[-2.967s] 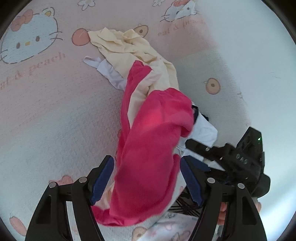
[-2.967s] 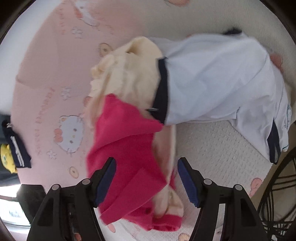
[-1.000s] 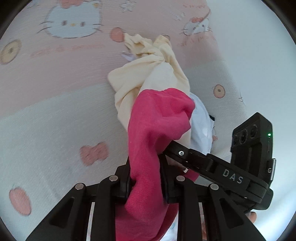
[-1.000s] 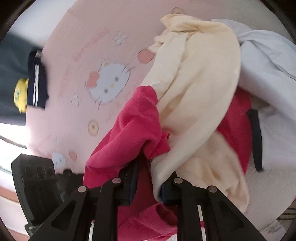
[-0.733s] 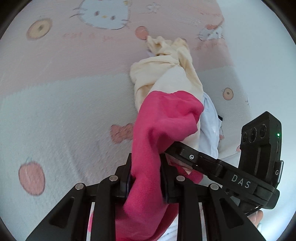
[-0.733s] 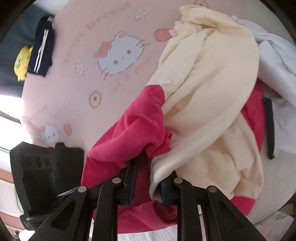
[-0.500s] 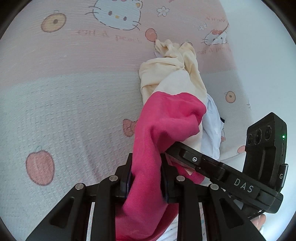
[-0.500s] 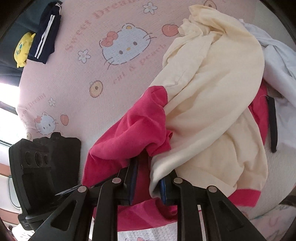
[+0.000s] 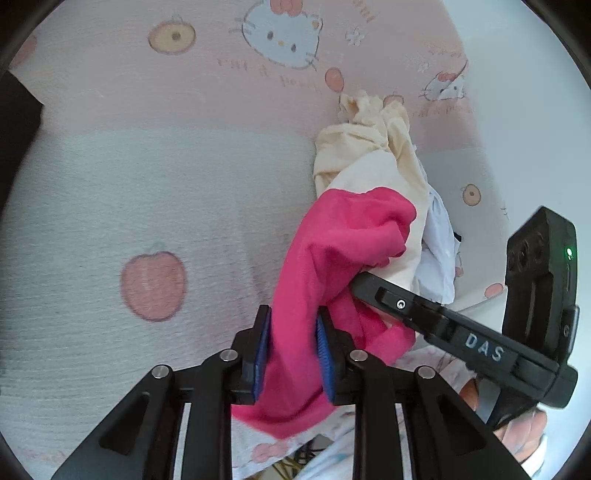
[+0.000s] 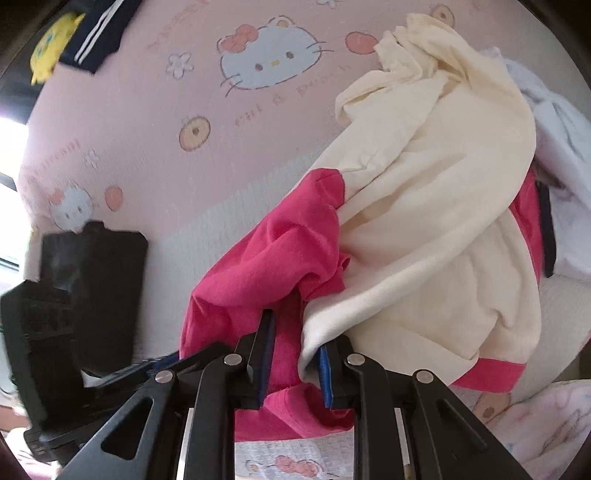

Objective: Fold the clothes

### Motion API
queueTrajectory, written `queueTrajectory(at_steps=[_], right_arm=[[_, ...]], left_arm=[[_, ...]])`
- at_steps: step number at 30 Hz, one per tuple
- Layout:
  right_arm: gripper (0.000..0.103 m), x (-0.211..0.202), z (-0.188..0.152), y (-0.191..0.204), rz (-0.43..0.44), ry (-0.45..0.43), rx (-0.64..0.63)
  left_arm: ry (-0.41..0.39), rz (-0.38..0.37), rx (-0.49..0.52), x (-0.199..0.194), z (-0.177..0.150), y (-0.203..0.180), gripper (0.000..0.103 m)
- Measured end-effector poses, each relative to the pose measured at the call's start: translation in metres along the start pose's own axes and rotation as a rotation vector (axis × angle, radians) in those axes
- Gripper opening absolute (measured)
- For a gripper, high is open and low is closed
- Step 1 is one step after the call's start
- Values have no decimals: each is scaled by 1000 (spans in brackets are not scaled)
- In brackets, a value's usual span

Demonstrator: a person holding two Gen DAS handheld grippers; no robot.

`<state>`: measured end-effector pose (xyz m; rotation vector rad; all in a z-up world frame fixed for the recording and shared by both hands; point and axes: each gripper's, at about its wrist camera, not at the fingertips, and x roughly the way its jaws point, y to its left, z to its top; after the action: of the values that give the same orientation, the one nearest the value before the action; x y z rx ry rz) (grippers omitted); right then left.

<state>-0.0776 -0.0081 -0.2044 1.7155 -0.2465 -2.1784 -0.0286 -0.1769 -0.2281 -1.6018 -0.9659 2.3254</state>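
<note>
Gripping pink-cream garment (image 9: 343, 236), left gripper (image 9: 292, 332), right gripper (image 10: 295, 339).

I count two grippers, one pink-and-cream garment (image 10: 424, 229), one white garment (image 10: 565, 155), one dark folded garment (image 10: 98, 31), one yellow toy (image 10: 50, 40), and one printed bed sheet (image 9: 129, 192).

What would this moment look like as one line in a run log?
left gripper: shut on pink-and-cream top | right gripper: shut on same top | stage: lifting, unfolded
</note>
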Motion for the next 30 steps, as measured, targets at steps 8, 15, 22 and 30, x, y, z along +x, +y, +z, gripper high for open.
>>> queueTrajectory(at_steps=[8, 15, 22, 30], right_arm=[[20, -8, -6, 19, 75, 24, -18], [34, -29, -8, -9, 44, -26, 38], [68, -57, -4, -56, -1, -105, 138], [69, -65, 25, -98, -52, -121, 173]], left_arm=[[-22, 63, -22, -2, 5, 1, 19], [-71, 108, -50, -2, 21, -4, 19], [-127, 133, -106, -4, 40, -22, 74], [-57, 135, -10, 17, 61, -46, 74]])
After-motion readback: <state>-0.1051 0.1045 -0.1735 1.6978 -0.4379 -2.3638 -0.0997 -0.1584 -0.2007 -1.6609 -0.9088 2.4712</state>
